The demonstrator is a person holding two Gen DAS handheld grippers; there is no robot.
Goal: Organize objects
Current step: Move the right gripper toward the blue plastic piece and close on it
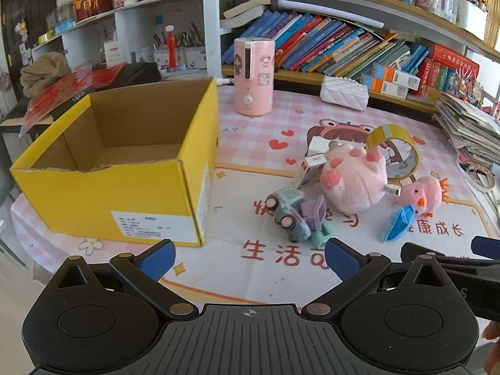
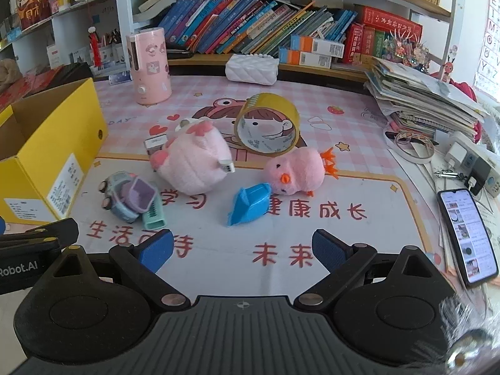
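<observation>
Left tongs (image 1: 248,257): jaws spread wide, nothing between the blue pads, held low and level above the worktop.
Right tongs (image 2: 242,248): jaws likewise wide apart and empty, level, just beside the left tongs.

Pink humidifier (image 2: 149,68), white quilted pouch (image 2: 252,68), bookshelf books (image 2: 237,28), phone (image 2: 467,237) at right.

The cardboard box (image 1: 125,168) stands left on the table mat (image 2: 218,268); right of it lie the toy car (image 2: 120,198), big plush (image 2: 192,162), tape roll (image 2: 267,123) behind, chick plush (image 2: 295,172) farther right.
</observation>
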